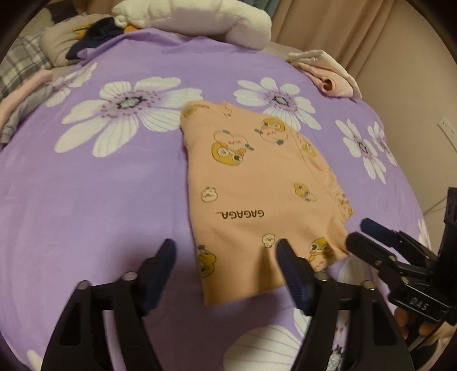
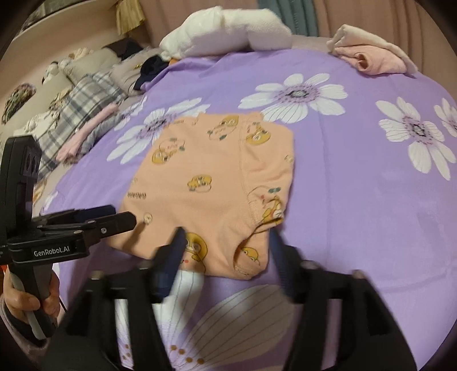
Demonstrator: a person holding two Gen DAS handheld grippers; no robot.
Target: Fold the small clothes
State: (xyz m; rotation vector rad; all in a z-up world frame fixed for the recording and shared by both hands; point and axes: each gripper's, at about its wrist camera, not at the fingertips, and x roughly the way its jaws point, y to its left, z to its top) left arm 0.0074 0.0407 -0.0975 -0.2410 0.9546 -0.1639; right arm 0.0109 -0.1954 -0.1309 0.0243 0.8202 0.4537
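A small peach garment (image 1: 257, 182) printed with cartoon ducks lies folded flat on the purple flowered bedsheet (image 1: 100, 199). My left gripper (image 1: 225, 248) is open, and its fingers straddle the garment's near left corner without pressing it. In the right wrist view the same garment (image 2: 217, 171) lies ahead. My right gripper (image 2: 227, 235) is open over its near right edge, where a leg opening gapes between the fingers. Each gripper also shows in the other's view: the right gripper (image 1: 358, 231) at the garment's near right corner, the left gripper (image 2: 120, 215) at its near left edge.
White fleece bedding (image 1: 200, 20) is bunched at the far edge of the bed. Folded pink clothes (image 1: 328, 77) lie at the far right. More folded clothes (image 2: 82, 139) and a plaid pillow (image 2: 85, 97) line the left side. A hand (image 2: 20, 299) holds the left gripper's handle.
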